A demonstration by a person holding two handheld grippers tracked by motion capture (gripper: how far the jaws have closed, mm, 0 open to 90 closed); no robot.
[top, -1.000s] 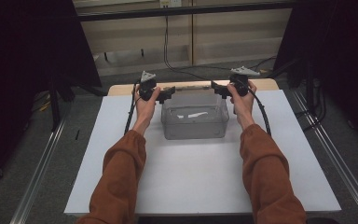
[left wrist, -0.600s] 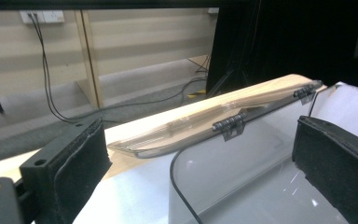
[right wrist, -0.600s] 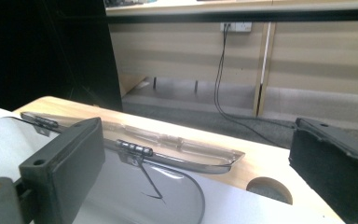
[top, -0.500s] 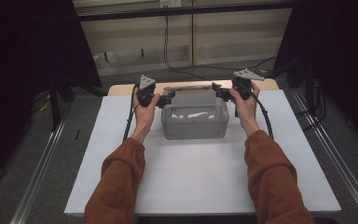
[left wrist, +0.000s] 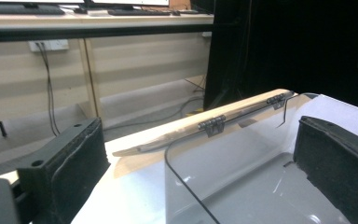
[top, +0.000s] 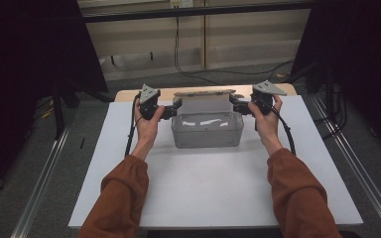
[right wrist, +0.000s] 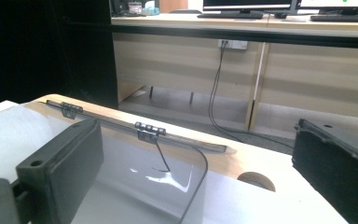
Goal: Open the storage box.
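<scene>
Nearest the camera in the high view, two forearms in rust-orange sleeves [top: 124,198] are reaching forward over the white table [top: 213,193]. Beyond them, the left hand [top: 147,128] is holding the left gripper [top: 171,111] at the left end of a clear plastic box [top: 207,130], and the right hand [top: 267,121] is holding the right gripper [top: 238,106] at its right end. The box is sitting on the far half of the table, near the back edge, between the two grippers.

In the left gripper view, both black jaws are standing wide apart, with the box's near corner and rim [left wrist: 186,182] lying between them; contact with the rim cannot be confirmed. In the right gripper view, the jaws are likewise spread wide, straddling the opposite corner [right wrist: 200,177].

Farther back, the hinged lid [top: 204,101] is standing open and tilted up behind the box, its hinges [left wrist: 212,123] running along the rear rim. Behind the table, cables [top: 178,49] are hanging against a pale wall.
</scene>
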